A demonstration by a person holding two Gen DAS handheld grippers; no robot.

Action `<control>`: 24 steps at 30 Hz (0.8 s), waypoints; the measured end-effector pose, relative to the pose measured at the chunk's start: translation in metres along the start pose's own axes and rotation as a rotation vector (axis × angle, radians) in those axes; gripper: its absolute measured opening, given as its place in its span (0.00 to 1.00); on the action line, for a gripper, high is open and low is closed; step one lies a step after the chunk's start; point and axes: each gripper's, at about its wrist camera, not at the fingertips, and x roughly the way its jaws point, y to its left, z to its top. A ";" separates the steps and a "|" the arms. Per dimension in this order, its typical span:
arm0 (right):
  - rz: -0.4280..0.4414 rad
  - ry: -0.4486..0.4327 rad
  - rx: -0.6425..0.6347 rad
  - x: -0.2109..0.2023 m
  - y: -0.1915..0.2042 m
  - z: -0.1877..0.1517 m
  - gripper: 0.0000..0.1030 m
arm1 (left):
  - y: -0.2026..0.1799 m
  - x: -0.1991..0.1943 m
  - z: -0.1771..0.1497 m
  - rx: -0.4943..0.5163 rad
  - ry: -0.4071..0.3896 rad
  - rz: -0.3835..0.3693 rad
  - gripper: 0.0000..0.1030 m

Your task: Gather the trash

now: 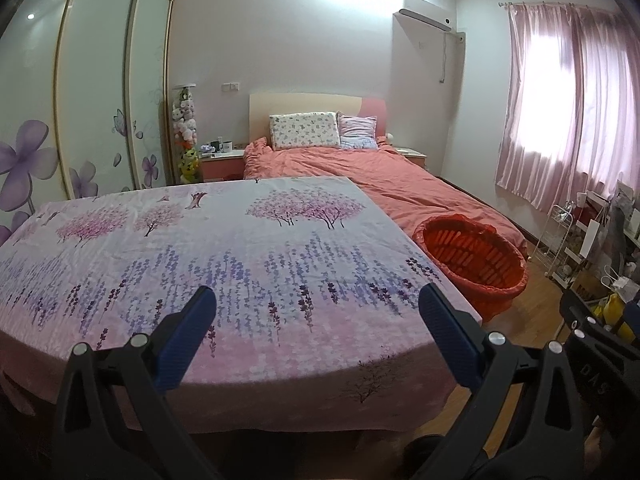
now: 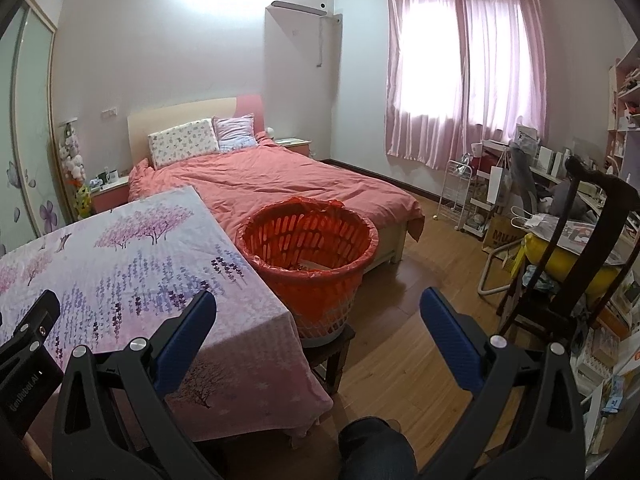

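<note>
An orange slatted basket (image 2: 308,248) lined with an orange bag stands on a small dark stool (image 2: 332,356) at the table's right corner. Pale scraps (image 2: 316,266) lie at its bottom. The left wrist view shows the same basket (image 1: 472,256) past the table's right edge. My left gripper (image 1: 316,296) is open over the floral cloth of the table (image 1: 224,248), with nothing between its blue pads. My right gripper (image 2: 318,298) is open too, low in front of the basket and holding nothing. Each gripper's black body shows at the edge of the other view.
A bed with a salmon cover (image 2: 280,184) lies behind the table and basket. A dark wooden chair (image 2: 560,280) piled with bags, a white wire rack (image 2: 456,196) and cluttered shelves fill the right side. Bare wooden floor (image 2: 420,320) lies between. A person's knee (image 2: 376,448) shows below.
</note>
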 end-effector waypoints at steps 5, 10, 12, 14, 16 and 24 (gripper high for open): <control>0.003 -0.001 0.002 0.000 -0.001 -0.001 0.98 | 0.000 0.001 -0.001 0.003 0.004 0.009 0.96; 0.002 -0.001 0.004 0.000 -0.001 -0.001 0.98 | 0.001 0.002 -0.002 -0.001 0.011 0.015 0.96; 0.003 -0.002 0.004 0.000 -0.001 -0.001 0.98 | 0.001 0.003 -0.002 -0.002 0.013 0.015 0.96; 0.003 -0.002 0.003 0.000 -0.001 -0.001 0.98 | 0.002 0.003 -0.002 -0.001 0.012 0.015 0.96; 0.004 -0.003 0.002 0.000 -0.001 -0.001 0.98 | 0.002 0.003 -0.002 -0.002 0.012 0.015 0.96; 0.004 -0.002 0.003 0.000 0.000 -0.001 0.98 | 0.004 0.005 -0.003 -0.006 0.016 0.022 0.96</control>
